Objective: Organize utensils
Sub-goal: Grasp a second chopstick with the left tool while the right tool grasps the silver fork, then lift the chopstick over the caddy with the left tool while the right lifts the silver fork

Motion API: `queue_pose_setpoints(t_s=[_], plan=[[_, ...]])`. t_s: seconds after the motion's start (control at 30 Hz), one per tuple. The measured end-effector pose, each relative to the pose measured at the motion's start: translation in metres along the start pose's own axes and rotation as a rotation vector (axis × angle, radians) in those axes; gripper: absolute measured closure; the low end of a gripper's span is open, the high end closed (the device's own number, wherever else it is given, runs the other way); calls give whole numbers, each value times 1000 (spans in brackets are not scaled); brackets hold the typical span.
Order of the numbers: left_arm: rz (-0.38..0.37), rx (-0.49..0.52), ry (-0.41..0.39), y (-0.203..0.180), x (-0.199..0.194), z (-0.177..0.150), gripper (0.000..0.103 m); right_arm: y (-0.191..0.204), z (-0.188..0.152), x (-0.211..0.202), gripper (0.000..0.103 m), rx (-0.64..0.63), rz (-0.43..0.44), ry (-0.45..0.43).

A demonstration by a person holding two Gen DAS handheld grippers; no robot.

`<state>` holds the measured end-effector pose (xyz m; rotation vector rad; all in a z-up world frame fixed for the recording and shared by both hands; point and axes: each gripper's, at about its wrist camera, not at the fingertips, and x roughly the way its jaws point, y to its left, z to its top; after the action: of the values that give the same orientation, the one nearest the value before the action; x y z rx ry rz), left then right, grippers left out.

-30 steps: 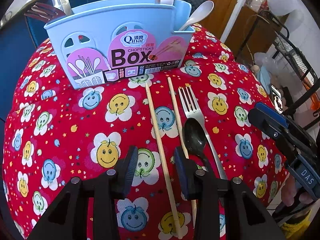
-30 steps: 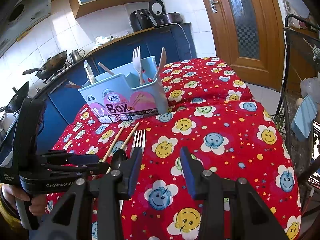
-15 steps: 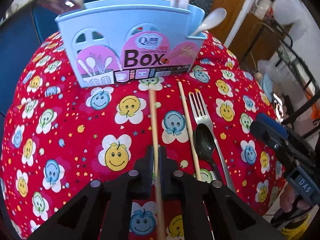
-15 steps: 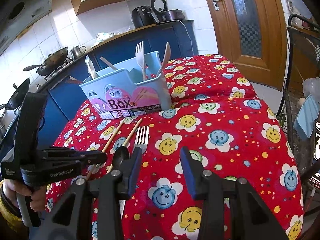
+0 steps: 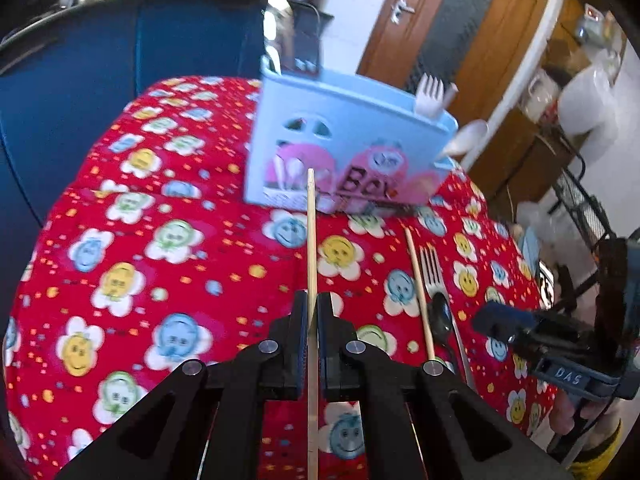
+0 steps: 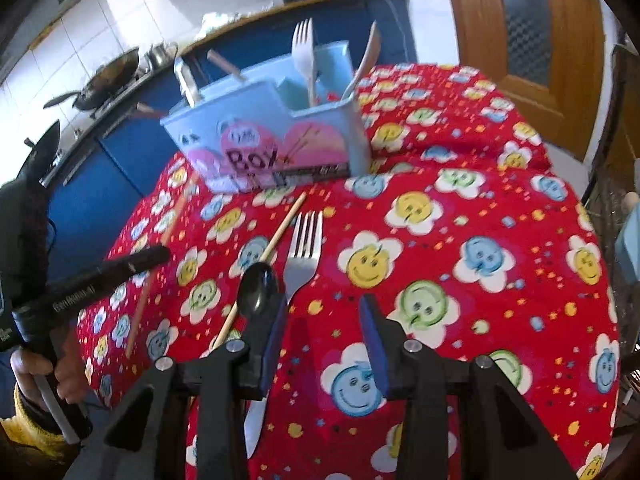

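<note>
Left gripper clamps one chopstick; right gripper, jaws apart and just narrowing, hangs empty beside the fork on the counter.

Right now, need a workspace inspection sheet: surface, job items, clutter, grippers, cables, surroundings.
Surface: table under a red smiley-flower cloth.
Job items: blue box holding utensils; one chopstick in the left gripper; second chopstick, fork and black spoon lying on the cloth.
Clutter: nothing seen on the cloth.
Grippers: left gripper shut on the chopstick; right gripper open beside the spoon, jaws just been closing, nothing between them.
Cables: one by the counter.
Surroundings: blue cabinets, wok, wooden door.
</note>
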<state>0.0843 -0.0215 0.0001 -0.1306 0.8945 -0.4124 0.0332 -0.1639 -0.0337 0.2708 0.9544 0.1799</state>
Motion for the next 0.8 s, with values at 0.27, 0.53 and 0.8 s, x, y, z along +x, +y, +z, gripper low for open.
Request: queue_pose_setpoints(t_s=[0.27, 0.53, 0.8], plan=[[-24, -39, -37, 18, -9, 0, 99, 24, 8, 15, 68, -123, -32, 132], [-54, -51, -58, 22, -11, -1, 99, 42, 22, 33, 80, -247, -117, 232], [-95, -55, -77, 21, -15, -3, 99, 29, 31, 34, 96, -181, -52, 244]])
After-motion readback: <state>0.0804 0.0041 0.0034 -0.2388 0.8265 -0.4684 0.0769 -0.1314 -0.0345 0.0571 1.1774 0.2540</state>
